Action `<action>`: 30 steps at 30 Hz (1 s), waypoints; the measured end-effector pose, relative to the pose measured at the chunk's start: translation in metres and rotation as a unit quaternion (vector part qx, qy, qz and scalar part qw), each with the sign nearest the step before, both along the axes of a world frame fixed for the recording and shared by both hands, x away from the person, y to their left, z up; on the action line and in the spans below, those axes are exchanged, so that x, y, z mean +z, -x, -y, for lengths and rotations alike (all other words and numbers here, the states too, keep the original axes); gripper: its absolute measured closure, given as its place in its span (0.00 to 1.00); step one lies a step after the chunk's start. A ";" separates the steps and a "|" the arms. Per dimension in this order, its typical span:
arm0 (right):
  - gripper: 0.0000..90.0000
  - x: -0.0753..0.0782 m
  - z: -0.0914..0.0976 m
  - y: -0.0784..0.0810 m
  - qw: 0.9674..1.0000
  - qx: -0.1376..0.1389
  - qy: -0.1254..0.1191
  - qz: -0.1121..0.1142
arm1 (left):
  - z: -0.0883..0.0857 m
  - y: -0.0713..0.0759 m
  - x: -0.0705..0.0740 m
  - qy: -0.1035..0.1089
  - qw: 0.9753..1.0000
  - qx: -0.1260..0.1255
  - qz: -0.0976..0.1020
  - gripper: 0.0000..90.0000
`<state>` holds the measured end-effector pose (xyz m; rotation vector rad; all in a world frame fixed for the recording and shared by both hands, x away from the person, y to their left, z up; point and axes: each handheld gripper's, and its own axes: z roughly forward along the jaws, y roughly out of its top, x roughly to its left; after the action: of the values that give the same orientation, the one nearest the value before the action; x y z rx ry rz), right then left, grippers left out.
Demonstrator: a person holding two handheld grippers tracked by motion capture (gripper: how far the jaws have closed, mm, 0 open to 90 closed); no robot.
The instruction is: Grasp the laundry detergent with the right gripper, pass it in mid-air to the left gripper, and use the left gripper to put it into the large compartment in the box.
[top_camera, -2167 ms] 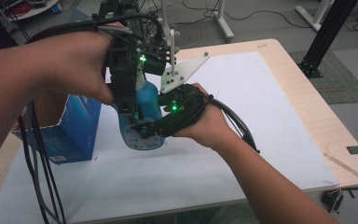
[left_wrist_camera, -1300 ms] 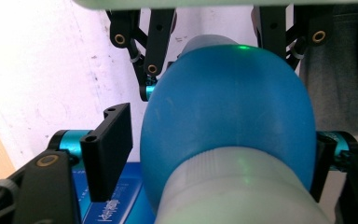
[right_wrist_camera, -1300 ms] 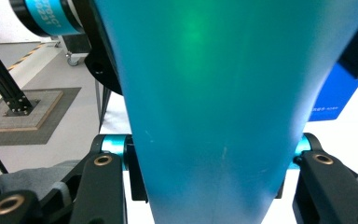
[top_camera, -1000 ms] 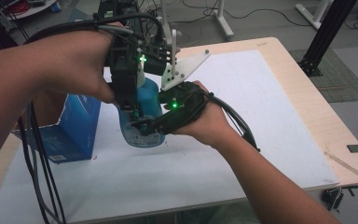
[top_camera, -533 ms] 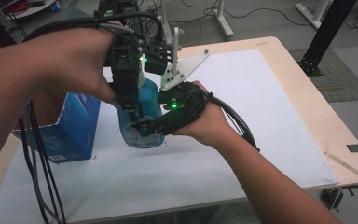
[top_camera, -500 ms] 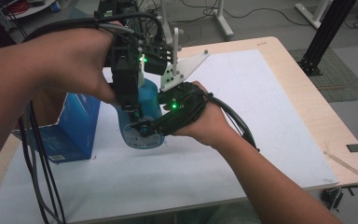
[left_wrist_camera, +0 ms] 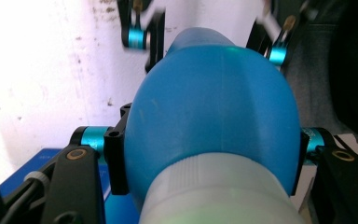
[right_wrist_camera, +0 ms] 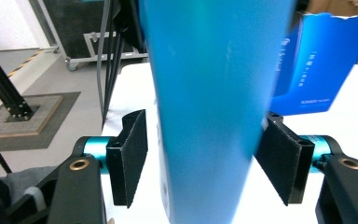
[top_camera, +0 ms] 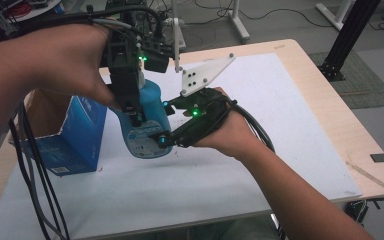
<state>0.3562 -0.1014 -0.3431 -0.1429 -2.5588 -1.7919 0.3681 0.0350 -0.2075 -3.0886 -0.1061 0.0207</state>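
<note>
One blue bottle (top_camera: 147,125) stands on the white table (top_camera: 280,110), beside one blue box (top_camera: 75,137). The left gripper (left_wrist_camera: 205,154) is clamped on the bottle's shoulder below its pale cap (left_wrist_camera: 219,196). In the right gripper view, the right gripper (right_wrist_camera: 205,158) has just been opening, pads (right_wrist_camera: 130,154) apart, bottle between, a gap showing.

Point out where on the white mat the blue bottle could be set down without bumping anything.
The white mat is bare to the right of the right gripper, out to the wooden table edge, and along the near strip in front. It is crowded at the left: the blue bottle stands close beside the open blue box, under the left gripper.
</note>
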 end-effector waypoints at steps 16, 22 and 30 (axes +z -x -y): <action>0.35 0.011 0.028 -0.005 0.999 -0.028 0.025 -0.002 | -0.016 -0.007 0.016 0.003 1.000 0.025 0.003 0.43; 0.25 0.023 0.036 -0.006 0.999 -0.028 0.041 -0.008 | -0.027 -0.009 0.033 0.009 0.999 0.045 0.009 0.43; 0.25 0.044 0.052 -0.008 0.996 -0.026 0.089 0.002 | -0.049 -0.014 0.066 0.022 0.996 0.090 0.006 0.43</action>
<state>0.3644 -0.1531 -0.2990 -0.2114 -2.7389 -1.5784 0.3824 0.0842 -0.1414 -3.1119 -0.3884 0.0120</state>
